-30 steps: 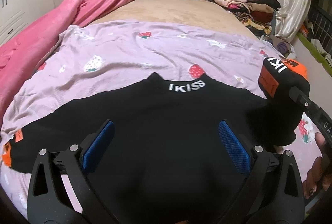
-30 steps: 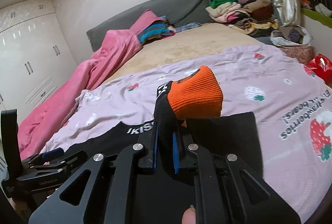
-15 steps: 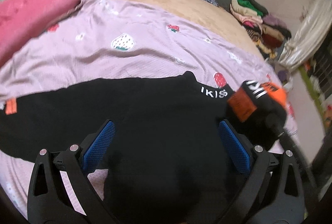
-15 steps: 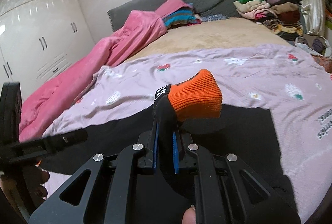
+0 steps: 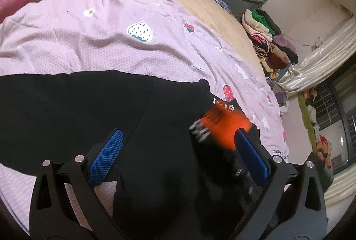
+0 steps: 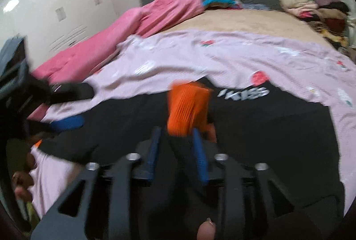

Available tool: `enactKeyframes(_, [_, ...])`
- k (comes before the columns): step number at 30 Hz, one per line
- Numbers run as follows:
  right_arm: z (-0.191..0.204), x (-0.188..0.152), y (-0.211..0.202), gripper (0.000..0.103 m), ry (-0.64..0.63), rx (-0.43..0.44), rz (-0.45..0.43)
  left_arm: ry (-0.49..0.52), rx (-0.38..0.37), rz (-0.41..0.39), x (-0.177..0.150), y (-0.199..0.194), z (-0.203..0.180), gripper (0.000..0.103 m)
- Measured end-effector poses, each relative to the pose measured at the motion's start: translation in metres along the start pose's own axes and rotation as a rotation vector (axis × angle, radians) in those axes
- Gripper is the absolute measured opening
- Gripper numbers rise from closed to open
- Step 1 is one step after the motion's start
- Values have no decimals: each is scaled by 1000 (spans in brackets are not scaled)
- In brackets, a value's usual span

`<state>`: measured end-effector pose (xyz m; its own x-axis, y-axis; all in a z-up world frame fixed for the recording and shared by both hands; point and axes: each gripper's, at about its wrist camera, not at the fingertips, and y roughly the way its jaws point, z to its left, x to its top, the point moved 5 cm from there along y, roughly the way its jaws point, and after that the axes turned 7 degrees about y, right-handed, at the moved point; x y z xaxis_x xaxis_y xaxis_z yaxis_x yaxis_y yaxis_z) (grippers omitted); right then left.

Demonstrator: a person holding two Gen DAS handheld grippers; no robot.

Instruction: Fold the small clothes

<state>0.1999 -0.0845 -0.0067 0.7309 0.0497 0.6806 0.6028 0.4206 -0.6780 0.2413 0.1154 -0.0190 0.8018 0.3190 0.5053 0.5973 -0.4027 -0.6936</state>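
A black sweater (image 5: 160,129) lies spread flat on a lilac strawberry-print sheet (image 5: 106,40) that covers the near part of the bed. In the left wrist view it fills the lower half of the frame, its white-lettered collar (image 5: 223,105) pointing toward the right of centre.

The left tongs (image 5: 178,151) stand wide open over the sweater's body. Both blue pads are clear of the cloth and nothing is between them but the fabric lying flat underneath. The orange cuff (image 5: 224,126) of one sleeve, blurred, sits just above and beside the right-hand pad.

In the right wrist view the right tongs (image 6: 176,146) are at lower centre with their jaws opening. The black sleeve end with its orange cuff (image 6: 189,111) stands up between the two blue pads, with a gap showing at either side, so the pads do not appear to press on it; blur makes this uncertain. The collar lettering (image 6: 243,93) is just to the right of the cuff.

At the left edge of that view, the left tongs show as a dark blurred shape.

A pink blanket (image 6: 133,24) lies along the bed's upper left, and stacked clothes (image 6: 311,4) sit at upper right.
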Motion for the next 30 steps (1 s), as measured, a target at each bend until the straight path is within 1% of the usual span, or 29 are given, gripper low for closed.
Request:
enactKeyframes(1, [7,-4,-2,40,-24,19,5,-3,-2,4,-1,1,2,94])
enactKeyframes(3, [17,-10,-4,50,-68,49,27,-7,-11,13,-3,4,2,94])
enactKeyframes(4, [23,-15,-6,52,-87,74,46,-8,-15,19,-4,5,3,94])
enactKeyframes(5, [26,-19,-9,57,-98,94,60,-9,-21,29,-6,8,2,94])
enactKeyframes(6, [30,-23,-14,58,-114,121,73,-5,-25,37,-8,11,2,94])
enactKeyframes(8, [29,-28,-25,60,-131,131,73,7,-29,54,-12,16,0,92])
enactKeyframes(9, [24,-29,-31,61,-130,128,66,13,-29,65,-15,20,-2,87])
enactKeyframes(10, [19,-29,-36,62,-119,124,61,17,-31,76,-17,24,-3,80])
enactKeyframes(11, [11,-29,-40,62,-103,115,57,25,-33,92,-20,30,-6,76])
enactKeyframes(12, [2,-27,-44,63,-84,101,53,31,-29,103,-22,34,-7,70])
enactKeyframes(13, [-10,-27,-48,63,-65,84,47,38,-25,114,-24,39,-10,67])
enactKeyframes(14, [-23,-26,-52,63,-45,57,39,46,-22,122,-26,43,-12,66])
enactKeyframes(15, [-39,-24,-57,63,-27,19,30,57,-9,128,-27,48,-14,62])
enactKeyframes(16, [-50,-23,-59,63,-13,-5,24,72,3,131,-28,53,-17,48])
enactKeyframes(17, [-61,-22,-61,63,3,-27,20,93,25,134,-29,56,-20,37])
enactKeyframes(18, [-73,-21,-62,63,20,-50,18,128,59,131,-31,60,-24,4])
enactKeyframes(19, [-87,-20,-64,63,39,-78,14,157,68,131,-32,62,-28,1])
enactKeyframes(20, [-98,-19,-65,63,53,-100,12,182,79,123,-32,62,-33,1])
enactKeyframes(21, [-109,-18,-66,63,64,-123,12,220,86,94,-31,56,-41,1])
enactKeyframes(23, [-129,-16,-65,63,83,-168,19,259,99,58,-30,47,-47,1])
enactKeyframes(24, [-136,-16,-64,63,89,-184,27,285,130,42,-30,42,-47,1])
enactKeyframes(25, [-144,-17,-60,63,91,-214,44,298,153,43,-30,43,-44,1])
enactKeyframes(26, [-149,-18,-58,63,97,-223,50,293,167,65,-31,47,-37,2])
enactKeyframes(27, [-155,-21,-53,63,97,-241,68,283,174,94,-33,51,-31,4])
enactKeyframes(28, [-159,-22,-49,63,102,-257,78,274,195,116,-35,55,-24,8])
enactKeyframes(29, [-162,-24,-46,63,108,-265,91,274,233,111,-35,54,-19,8])
enactKeyframes(30, [-165,-26,-41,63,114,-266,110,279,251,94,-35,50,-18,8])
